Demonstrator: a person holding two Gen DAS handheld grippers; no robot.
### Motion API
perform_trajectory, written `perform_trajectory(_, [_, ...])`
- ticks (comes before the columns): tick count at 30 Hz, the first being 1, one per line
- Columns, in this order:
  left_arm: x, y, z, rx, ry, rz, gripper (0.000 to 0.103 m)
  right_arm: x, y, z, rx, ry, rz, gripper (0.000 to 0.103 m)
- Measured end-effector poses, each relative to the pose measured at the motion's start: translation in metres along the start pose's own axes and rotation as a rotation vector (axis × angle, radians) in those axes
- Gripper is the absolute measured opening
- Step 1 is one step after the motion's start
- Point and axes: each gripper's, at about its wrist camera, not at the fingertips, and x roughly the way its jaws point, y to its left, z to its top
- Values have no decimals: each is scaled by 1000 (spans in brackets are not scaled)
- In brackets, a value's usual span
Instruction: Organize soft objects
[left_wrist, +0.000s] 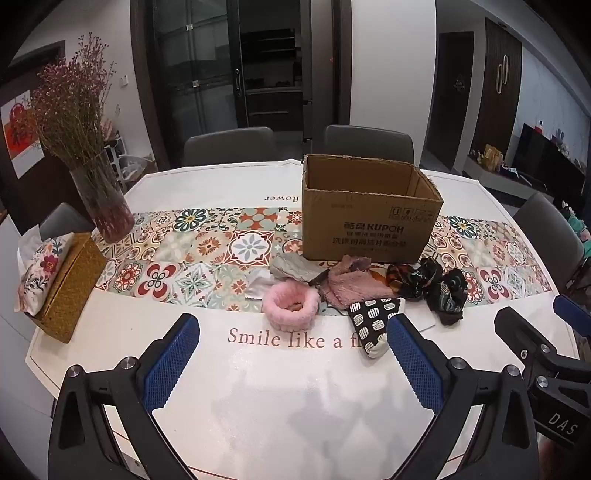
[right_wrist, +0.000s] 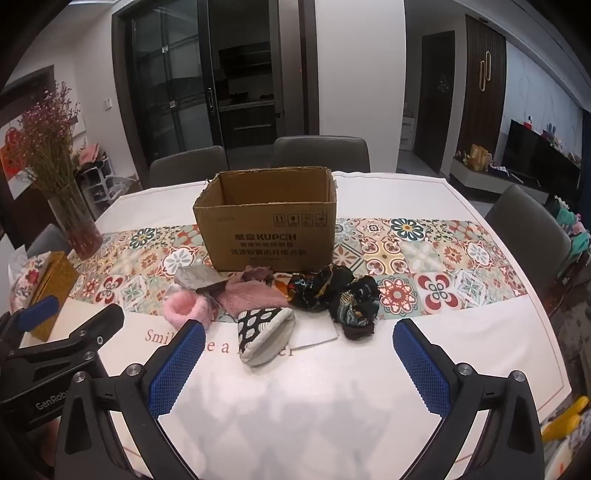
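Blue, cross-hatched rubber pads (left_wrist: 170, 363) are lining the black fingers of the left gripper (left_wrist: 293, 334), which is hovering spread wide and holding nothing above the glossy white table (left_wrist: 295, 406); the right gripper (right_wrist: 299, 341) is hanging the same way — fingers parted, nothing between them. Just beyond the tips, a black pouch with white striped ovals (right_wrist: 264, 328) is lying partly on a flat white sheet (right_wrist: 317, 334). Farther out, a fluffy pink ring-shaped band (left_wrist: 290, 303) is sitting beside a plush dusty-pink cloth (left_wrist: 352, 286), with a crumpled grey piece (left_wrist: 295, 267) behind them and a rumpled pile of dark patterned satin fabric (right_wrist: 336, 295) to the right. All of these soft things are resting on the tabletop in a loose row along the near edge of a tile-patterned runner (left_wrist: 207, 254) — outside the open corrugated cardboard box (right_wrist: 269, 225) standing upright just behind them. At the far left, a tall glass vase of dried purple flowers (left_wrist: 99, 199) is standing near a woven straw tissue box (left_wrist: 70, 284).
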Motion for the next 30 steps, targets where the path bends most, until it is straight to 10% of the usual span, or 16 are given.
perform_trajectory(30, [-3,0,0,-14,-15,-6,103,0,-3,-1,18,4,13,103])
